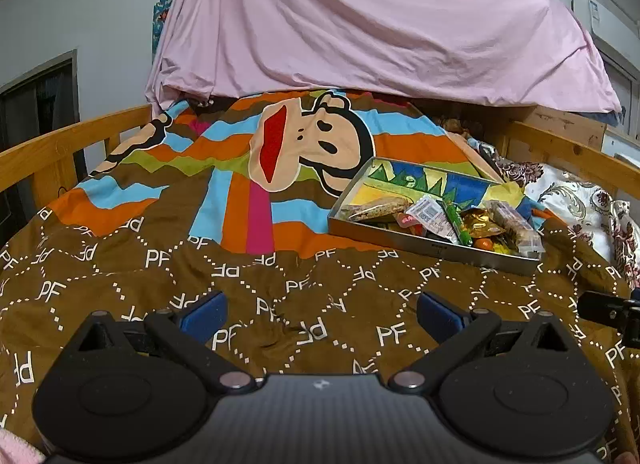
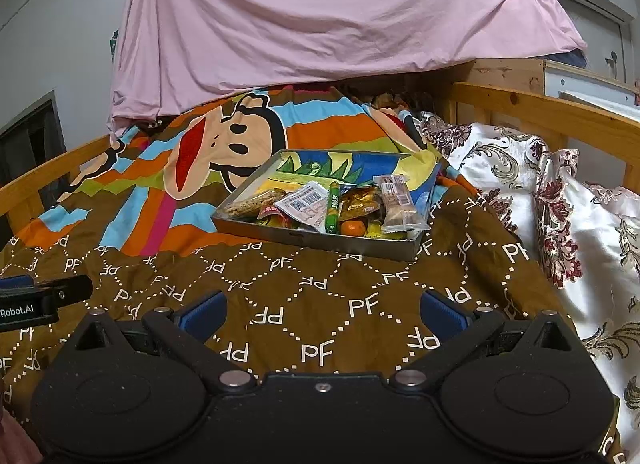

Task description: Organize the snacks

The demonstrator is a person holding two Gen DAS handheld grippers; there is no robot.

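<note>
Two claws hung over a bed, side by side, and both had their blue pads spread wide apart with nothing between them. The left claw [image 1: 322, 310] was low over the brown quilt [image 1: 280, 304] with white "PF" letters on it. The right claw [image 2: 323, 310] was low over the same quilt, just beside the left one.

Ahead of both claws sat a metal tray [image 2: 320, 240] on the quilt, well apart from the pads. From the left claw it lay ahead and to the right [image 1: 432, 249]; from the right claw it lay almost straight ahead. Snacks were piled in its near end: a grain bar [image 2: 250, 204] at the left, a white packet [image 2: 308, 200], a green stick [image 2: 333, 206], a gold wrapper [image 2: 360, 200], a small orange [image 2: 353, 228], and a clear wrapped bar [image 2: 400, 208] at the right. The far end of the tray showed its painted bottom.

Past the tray was a big monkey face [image 2: 236, 144] on the quilt, and behind that hung a pink sheet [image 2: 320, 16]. A flowery white blanket [image 2: 560, 204] was bunched to the right of the right claw. Wooden bed rails [image 1: 68, 140] ran along both sides. Nothing lay on the quilt between the claws and the tray.
</note>
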